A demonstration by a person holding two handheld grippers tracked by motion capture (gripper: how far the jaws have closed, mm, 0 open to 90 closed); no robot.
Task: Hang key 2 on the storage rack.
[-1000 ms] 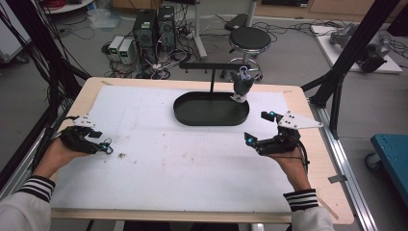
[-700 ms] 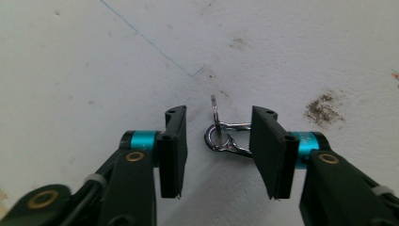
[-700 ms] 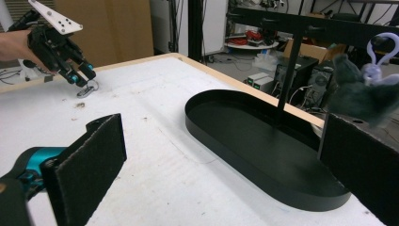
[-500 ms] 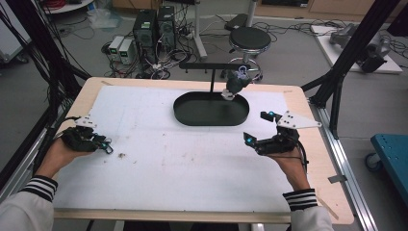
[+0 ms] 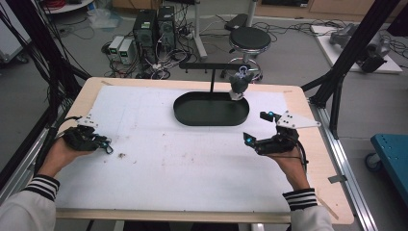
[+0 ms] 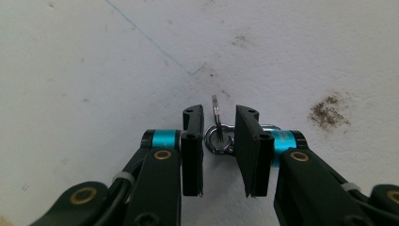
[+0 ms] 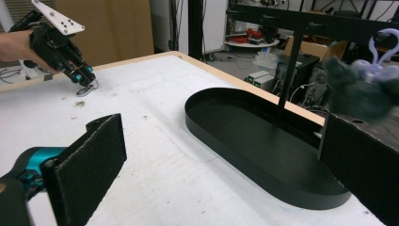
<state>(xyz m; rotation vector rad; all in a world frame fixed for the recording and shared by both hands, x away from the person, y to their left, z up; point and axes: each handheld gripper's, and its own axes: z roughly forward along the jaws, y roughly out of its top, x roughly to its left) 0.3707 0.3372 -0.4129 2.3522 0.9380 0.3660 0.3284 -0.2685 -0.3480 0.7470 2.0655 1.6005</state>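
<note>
On the white worktop [image 5: 192, 168], the left tool [image 6: 219, 141] has just been closing around a key ring [image 6: 218, 140], seemingly not yet clamped; squeeze squarely before lifting, while the right tool [image 5: 257, 129] waits wide apart.

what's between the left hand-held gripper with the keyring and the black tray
Only bare white mat, with one small dark smudge beside the left hand-held gripper; the high view shows it. The black tray sits farther back.

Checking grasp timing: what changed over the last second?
The left gripper has just been closing its jaws around the metal key ring on the table; small gaps remain. Right gripper, open, and the black tray stayed put.
</note>
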